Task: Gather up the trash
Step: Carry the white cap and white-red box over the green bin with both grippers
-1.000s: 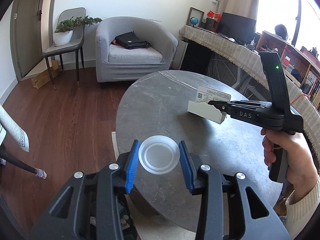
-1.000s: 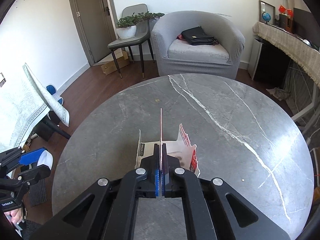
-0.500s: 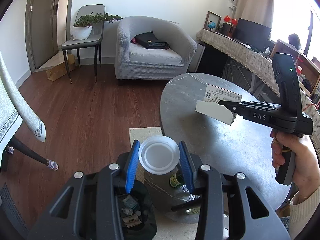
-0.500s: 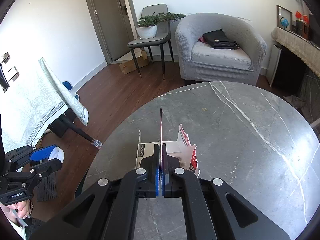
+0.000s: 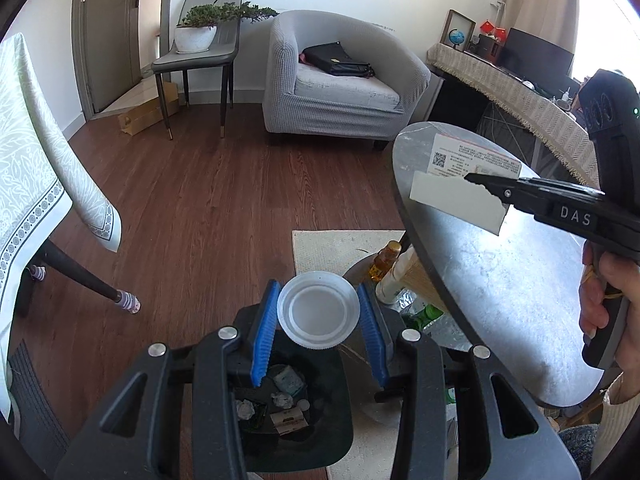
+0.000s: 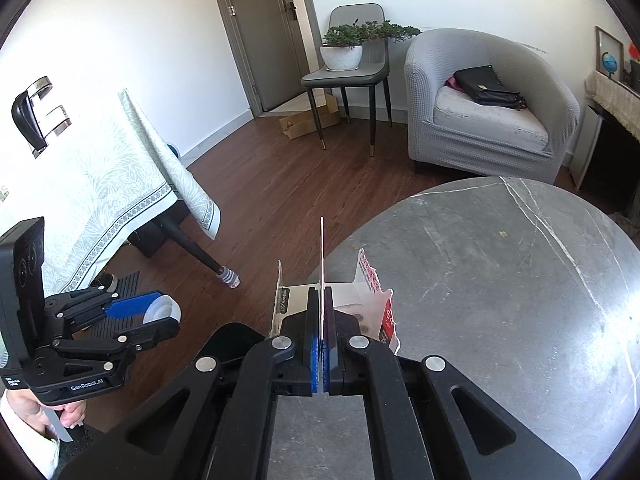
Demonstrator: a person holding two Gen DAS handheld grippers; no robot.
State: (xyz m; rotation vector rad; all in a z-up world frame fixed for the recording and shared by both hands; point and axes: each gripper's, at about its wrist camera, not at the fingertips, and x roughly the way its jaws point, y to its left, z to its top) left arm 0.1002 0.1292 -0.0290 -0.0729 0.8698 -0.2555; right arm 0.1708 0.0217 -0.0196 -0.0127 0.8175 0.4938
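Black plastic bin (image 5: 328,420), partly hidden by the left gripper (image 5: 319,316), holds crumpled scraps too small to count. 1 round translucent plastic lid (image 5: 319,314) is clamped between that gripper's blue pads, directly above the bin. Right of the bin, the right gripper (image 6: 321,344) pinches 1 torn white cardboard box (image 6: 340,300) over the round grey marble table (image 6: 500,300).

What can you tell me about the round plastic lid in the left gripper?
The plastic lid is round, translucent white, with a raised rim and a flat recessed centre. It looks thin and undamaged. The left gripper holds it by its edges between the blue pads, roughly flat, over the open black trash bin, which already contains crumpled scraps. Only the pads touch it.
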